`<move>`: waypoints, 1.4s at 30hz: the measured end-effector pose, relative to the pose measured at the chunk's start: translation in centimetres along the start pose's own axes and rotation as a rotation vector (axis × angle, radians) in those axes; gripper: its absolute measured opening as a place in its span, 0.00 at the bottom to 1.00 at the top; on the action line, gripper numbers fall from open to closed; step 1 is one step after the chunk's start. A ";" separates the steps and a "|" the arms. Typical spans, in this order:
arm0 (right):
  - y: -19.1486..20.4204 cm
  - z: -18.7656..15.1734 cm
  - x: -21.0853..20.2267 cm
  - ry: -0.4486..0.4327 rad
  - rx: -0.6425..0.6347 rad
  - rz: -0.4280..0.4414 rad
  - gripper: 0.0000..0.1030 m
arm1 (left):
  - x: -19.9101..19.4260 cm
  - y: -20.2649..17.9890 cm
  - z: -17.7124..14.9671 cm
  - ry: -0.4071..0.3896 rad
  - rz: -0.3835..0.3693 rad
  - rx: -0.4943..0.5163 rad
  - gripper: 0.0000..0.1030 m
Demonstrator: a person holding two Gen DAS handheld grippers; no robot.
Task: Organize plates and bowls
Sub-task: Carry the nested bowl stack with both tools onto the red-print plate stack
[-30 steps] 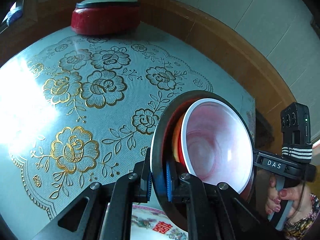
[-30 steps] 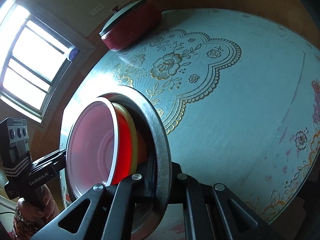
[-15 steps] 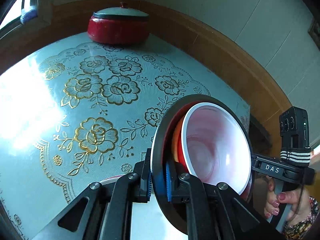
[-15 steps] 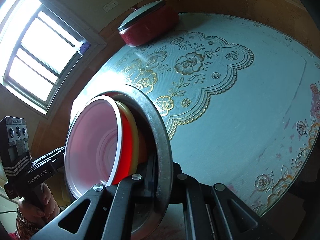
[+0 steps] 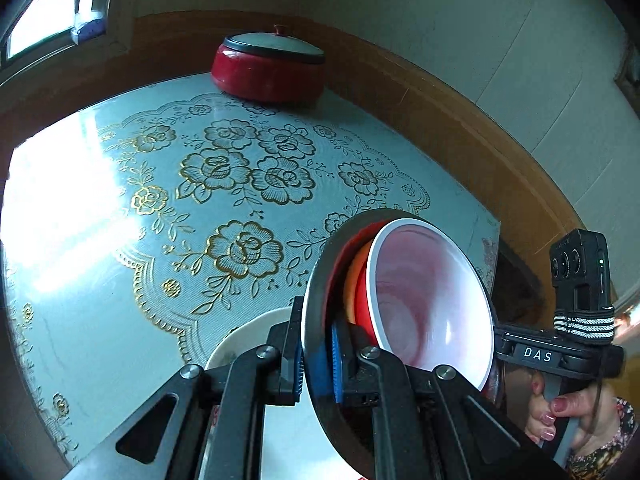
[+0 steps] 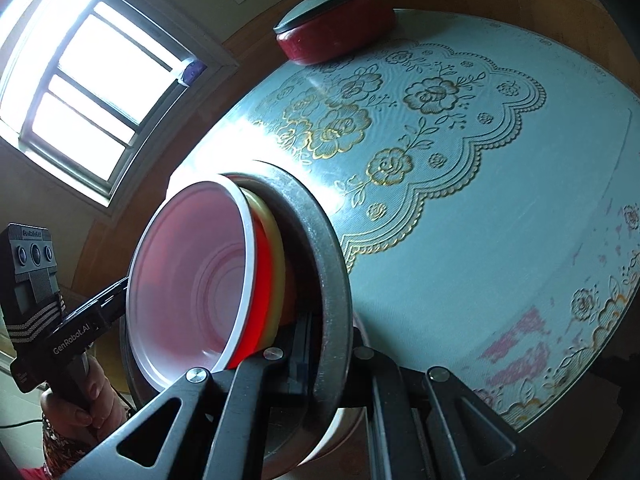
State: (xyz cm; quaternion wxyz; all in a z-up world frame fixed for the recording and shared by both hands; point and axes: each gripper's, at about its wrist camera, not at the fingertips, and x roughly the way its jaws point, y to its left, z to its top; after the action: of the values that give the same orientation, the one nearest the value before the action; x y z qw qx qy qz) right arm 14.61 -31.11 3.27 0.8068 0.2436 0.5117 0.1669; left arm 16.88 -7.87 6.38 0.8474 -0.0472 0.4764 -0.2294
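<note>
Lifting bowl stack [image 5: 432, 300] higher above table [image 5: 120, 240].

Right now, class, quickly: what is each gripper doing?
Left gripper: shut on the rim of the metal bowl, which holds nested bowls.
Right gripper: shut on the opposite rim of the same metal bowl.

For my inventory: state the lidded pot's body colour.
Red, on the lidded pot, clearest in the left wrist view.

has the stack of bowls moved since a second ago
Yes. The stack of bowls has been carried back from the red lidded pot, which now looks farther and smaller.
</note>
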 end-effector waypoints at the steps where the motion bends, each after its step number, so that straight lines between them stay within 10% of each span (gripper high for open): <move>1: 0.3 -0.2 0.2 0.004 -0.001 0.001 0.06 | -0.1 0.3 -0.2 -0.004 0.000 -0.010 0.08; 42: 1.9 -3.2 6.4 0.162 -0.075 -0.104 0.06 | 3.3 5.3 -5.0 0.111 0.082 -0.105 0.12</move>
State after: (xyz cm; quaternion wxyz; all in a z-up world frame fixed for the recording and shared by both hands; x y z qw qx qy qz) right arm 14.37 -25.55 -1.55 0.7790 0.1721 0.5805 0.1630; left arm 15.99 -3.89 -0.46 0.8247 -0.0590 0.5357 -0.1715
